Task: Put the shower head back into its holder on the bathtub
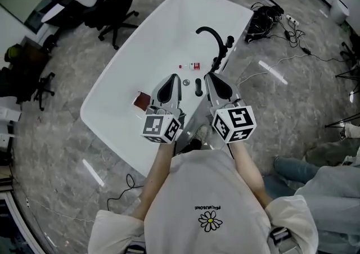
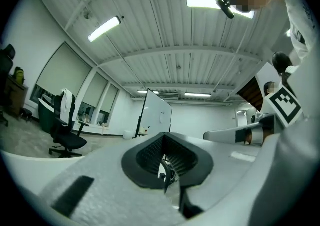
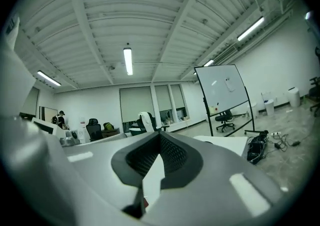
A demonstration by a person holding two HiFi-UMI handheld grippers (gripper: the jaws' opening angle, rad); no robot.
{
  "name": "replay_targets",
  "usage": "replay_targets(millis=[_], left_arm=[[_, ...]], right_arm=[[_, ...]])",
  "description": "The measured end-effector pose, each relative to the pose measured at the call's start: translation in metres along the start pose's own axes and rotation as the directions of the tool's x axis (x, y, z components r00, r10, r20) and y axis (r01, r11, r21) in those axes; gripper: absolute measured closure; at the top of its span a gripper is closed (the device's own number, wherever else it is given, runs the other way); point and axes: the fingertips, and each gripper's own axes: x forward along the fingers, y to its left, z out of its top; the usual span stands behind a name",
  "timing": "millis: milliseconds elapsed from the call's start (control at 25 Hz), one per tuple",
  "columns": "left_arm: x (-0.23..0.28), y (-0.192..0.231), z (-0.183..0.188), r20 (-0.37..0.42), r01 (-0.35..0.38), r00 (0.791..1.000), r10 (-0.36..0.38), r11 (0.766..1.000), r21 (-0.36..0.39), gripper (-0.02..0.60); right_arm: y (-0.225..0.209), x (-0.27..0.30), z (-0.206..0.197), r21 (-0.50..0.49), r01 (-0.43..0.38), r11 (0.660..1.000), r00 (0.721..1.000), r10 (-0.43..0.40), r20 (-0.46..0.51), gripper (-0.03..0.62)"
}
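The white bathtub point(image 1: 112, 87) lies below and ahead of me in the head view. A black curved faucet point(image 1: 211, 35) stands on its right rim beside a black fitting point(image 1: 228, 41). A small black oblong thing point(image 1: 198, 87), possibly the shower head, lies on the tub floor near the drain point(image 1: 186, 82). My left gripper point(image 1: 170, 80) and right gripper point(image 1: 211, 77) are held side by side above the tub's near end. Both are shut and hold nothing. In the gripper views, the left gripper point(image 2: 167, 162) and right gripper point(image 3: 159, 150) point level across the room.
A small red-and-white item point(image 1: 195, 66) and a brown object point(image 1: 142, 100) lie in the tub. Office chairs point(image 1: 112, 11) stand at the far left. A black bag with cables point(image 1: 264, 19) is beyond the tub. A person's legs point(image 1: 332, 174) are at the right. A whiteboard point(image 3: 225, 92) stands further off.
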Motion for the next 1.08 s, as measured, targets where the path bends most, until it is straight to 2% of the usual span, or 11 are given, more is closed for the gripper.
replay_targets(millis=[160, 280, 480, 640, 1080], left_arm=[[-0.018, -0.008, 0.018, 0.043, -0.011, 0.999, 0.01, 1.0, 0.023, 0.581], [-0.026, -0.018, 0.032, 0.088, 0.028, 0.996, -0.027, 1.0, -0.01, 0.581], [-0.035, -0.036, 0.046, 0.098, 0.074, 0.992, -0.082, 0.994, 0.082, 0.581], [-0.038, -0.038, 0.052, 0.124, 0.072, 0.989, -0.078, 0.996, 0.05, 0.581], [-0.037, -0.038, 0.033, 0.084, 0.07, 0.994, -0.073, 0.997, 0.035, 0.581]], right_arm=[[0.01, -0.014, 0.003, -0.058, 0.008, 0.998, 1.0, -0.008, 0.007, 0.59], [0.016, -0.02, 0.002, -0.065, -0.001, 0.998, 1.0, 0.001, 0.007, 0.589], [0.023, -0.027, 0.004, -0.069, -0.012, 0.998, 1.0, 0.013, 0.014, 0.589], [0.023, -0.031, 0.009, -0.054, -0.012, 0.998, 0.999, 0.014, 0.032, 0.589], [0.023, -0.036, 0.0, -0.081, -0.022, 0.997, 0.999, 0.024, 0.022, 0.589]])
